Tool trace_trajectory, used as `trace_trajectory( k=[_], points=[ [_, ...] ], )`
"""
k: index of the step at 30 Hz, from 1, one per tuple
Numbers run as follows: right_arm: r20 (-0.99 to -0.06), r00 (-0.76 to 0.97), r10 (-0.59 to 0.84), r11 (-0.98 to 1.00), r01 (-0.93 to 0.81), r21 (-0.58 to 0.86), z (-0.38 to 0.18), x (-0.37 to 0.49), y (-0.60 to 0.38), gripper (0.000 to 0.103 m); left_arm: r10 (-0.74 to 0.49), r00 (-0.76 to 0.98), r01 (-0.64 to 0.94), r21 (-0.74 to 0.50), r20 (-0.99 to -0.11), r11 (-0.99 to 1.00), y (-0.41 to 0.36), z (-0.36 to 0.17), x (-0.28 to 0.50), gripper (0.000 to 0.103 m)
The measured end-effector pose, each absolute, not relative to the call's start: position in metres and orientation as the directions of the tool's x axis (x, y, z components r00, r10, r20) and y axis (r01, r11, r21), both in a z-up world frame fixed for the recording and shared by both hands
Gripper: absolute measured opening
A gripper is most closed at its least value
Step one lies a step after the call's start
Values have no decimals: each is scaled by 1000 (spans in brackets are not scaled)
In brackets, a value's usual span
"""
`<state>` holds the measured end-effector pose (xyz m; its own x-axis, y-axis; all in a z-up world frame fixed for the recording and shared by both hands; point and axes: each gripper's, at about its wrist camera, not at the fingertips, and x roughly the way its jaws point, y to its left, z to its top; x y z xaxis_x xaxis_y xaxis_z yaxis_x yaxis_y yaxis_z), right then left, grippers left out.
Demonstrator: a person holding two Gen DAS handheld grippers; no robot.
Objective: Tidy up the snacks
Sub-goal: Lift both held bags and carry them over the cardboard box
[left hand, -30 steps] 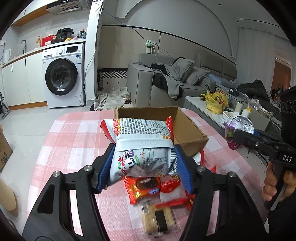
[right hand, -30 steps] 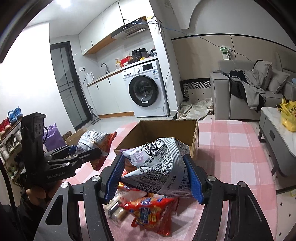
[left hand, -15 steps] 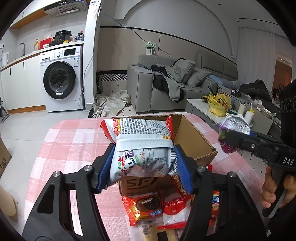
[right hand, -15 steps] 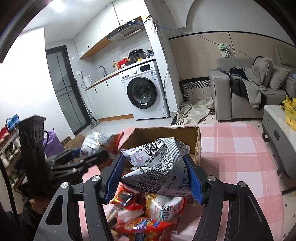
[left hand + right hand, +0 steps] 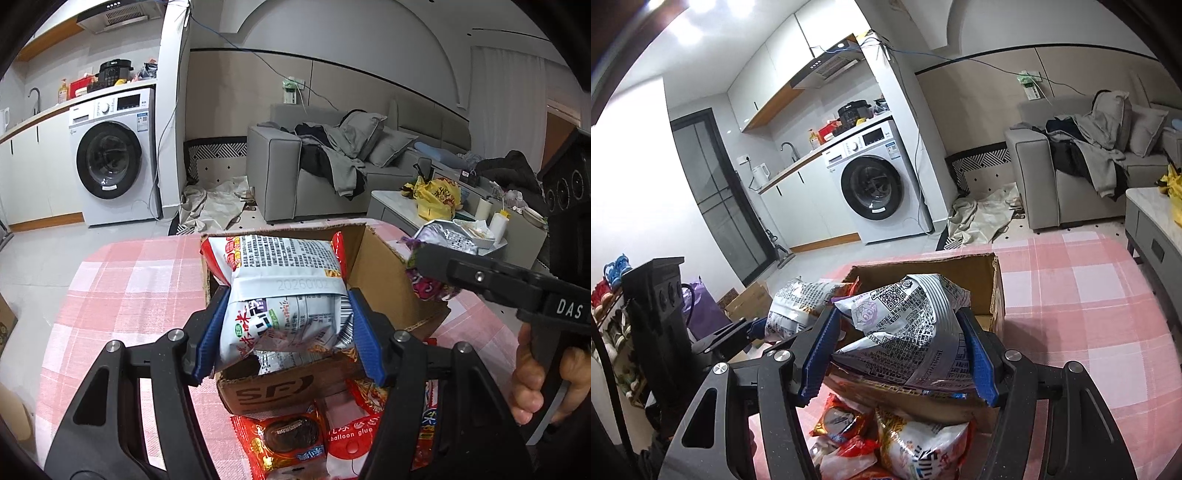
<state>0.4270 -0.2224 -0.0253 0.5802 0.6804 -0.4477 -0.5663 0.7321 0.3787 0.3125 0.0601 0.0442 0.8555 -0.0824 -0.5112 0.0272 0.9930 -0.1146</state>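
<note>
The left gripper (image 5: 288,328) pinches a white-and-silver snack bag with red ends (image 5: 284,291) by its sides, long axis pointing away over the near wall of the one open cardboard box (image 5: 384,266) on the pink checked tablecloth (image 5: 122,280). To its right, the right gripper (image 5: 901,354) clamps a crumpled silver bag with purple print (image 5: 908,325), tilted up toward the box. Several loose snack packets (image 5: 288,439), at least three, lie before the box.
</note>
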Motion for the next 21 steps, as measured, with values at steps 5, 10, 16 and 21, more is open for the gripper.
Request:
trace_trajectory(
  k=[5,10,16,21],
  points=[
    [-453,580,677,735,-568,371,-30,434,-217,66,-92,851,33,-123,-518,992,61,35,323,60],
    [-454,579,677,734,-572,366,-29,440,-213,66,-91,853,32,-122,-514,992,58,33,327,60],
    [-455,576,679,733,-570,372,-30,443,-210,66,-105,852,31,-150,-513,988,60,28,334,60],
    [-466,570,677,735,-562,379,-33,447,-204,66,-100,847,22,-155,-521,988,62,18,340,60]
  ],
)
